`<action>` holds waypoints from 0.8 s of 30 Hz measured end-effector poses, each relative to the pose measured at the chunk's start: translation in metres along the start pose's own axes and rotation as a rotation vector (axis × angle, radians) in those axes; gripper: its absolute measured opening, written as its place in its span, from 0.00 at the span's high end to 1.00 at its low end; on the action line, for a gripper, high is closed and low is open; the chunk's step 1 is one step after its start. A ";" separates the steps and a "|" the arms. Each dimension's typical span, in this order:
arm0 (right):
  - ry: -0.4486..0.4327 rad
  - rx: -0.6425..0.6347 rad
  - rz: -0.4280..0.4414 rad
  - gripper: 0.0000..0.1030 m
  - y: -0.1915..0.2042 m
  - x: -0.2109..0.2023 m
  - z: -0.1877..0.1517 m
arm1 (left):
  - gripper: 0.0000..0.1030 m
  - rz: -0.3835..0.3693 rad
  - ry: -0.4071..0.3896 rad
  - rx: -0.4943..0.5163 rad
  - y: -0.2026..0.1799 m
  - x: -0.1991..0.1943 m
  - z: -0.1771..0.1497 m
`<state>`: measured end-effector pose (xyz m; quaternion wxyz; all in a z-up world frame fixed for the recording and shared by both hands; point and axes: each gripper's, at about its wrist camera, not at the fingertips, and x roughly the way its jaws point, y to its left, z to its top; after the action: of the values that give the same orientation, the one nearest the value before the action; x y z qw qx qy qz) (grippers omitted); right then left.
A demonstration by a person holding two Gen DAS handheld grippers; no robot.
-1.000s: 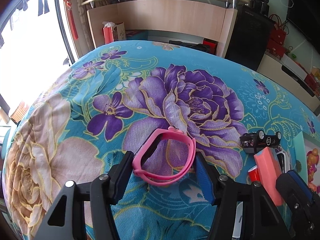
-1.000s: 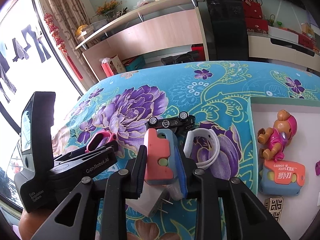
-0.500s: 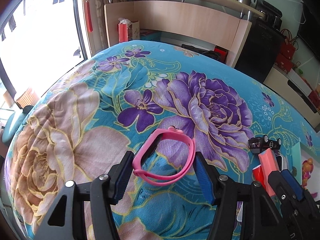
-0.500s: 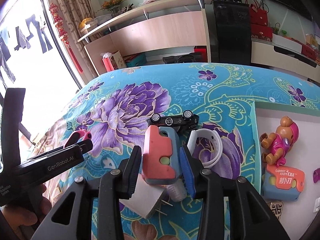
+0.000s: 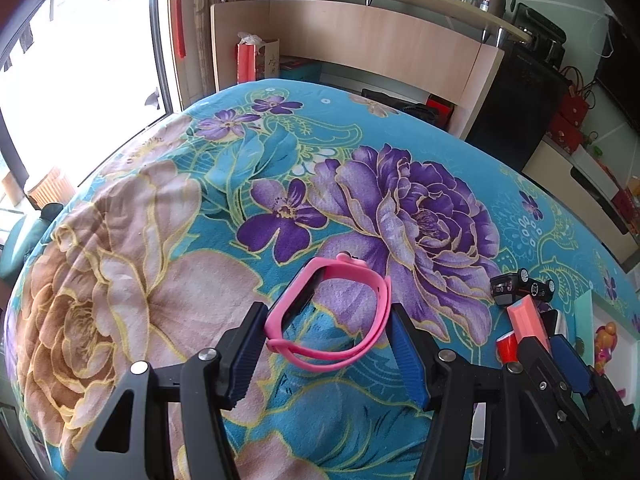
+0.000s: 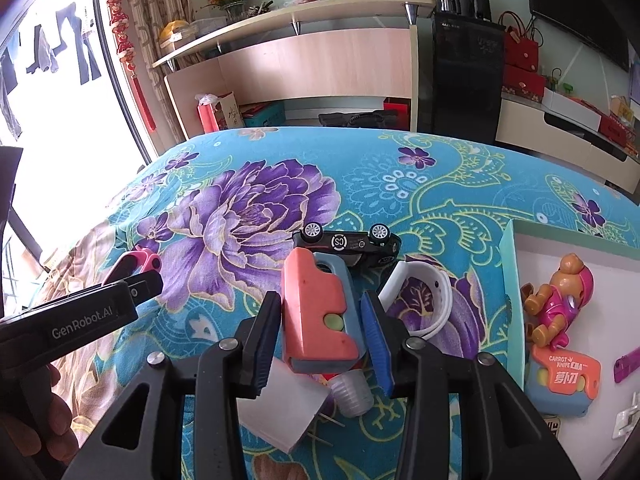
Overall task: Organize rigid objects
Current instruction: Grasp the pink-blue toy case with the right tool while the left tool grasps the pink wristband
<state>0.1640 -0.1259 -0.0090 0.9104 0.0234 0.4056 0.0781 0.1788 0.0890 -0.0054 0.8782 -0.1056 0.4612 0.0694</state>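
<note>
The pink wristband (image 5: 332, 320) sits low centre in the left wrist view, clamped between the left gripper (image 5: 328, 350) pads. The orange-and-blue toy knife (image 6: 320, 312) stands mid-frame in the right wrist view between the right gripper (image 6: 320, 336), whose jaws look slightly apart, perhaps loose. Both seem mid-sorting; next comes carrying them to the white tray (image 6: 576, 240). Only the right view shows the tray's toys.

Fuzzy floral cloth (image 5: 160, 280) covers the table; the pink band (image 5: 328, 320) looks smooth matt rubber; toy car (image 6: 348, 244) glossy plastic.
</note>
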 end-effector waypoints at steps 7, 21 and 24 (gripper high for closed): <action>0.000 0.025 0.012 0.59 -0.003 -0.002 0.000 | 0.38 0.006 -0.002 0.008 -0.002 -0.001 0.000; -0.055 0.101 0.080 0.65 -0.015 -0.027 0.005 | 0.38 -0.006 -0.063 0.010 -0.004 -0.023 0.007; -0.089 0.112 0.073 0.83 -0.020 -0.040 0.008 | 0.38 -0.018 -0.082 0.019 -0.009 -0.030 0.008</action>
<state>0.1466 -0.1514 0.0236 0.9212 0.0924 0.3676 0.0876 0.1703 0.0819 0.0255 0.8980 -0.0982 0.4245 0.0613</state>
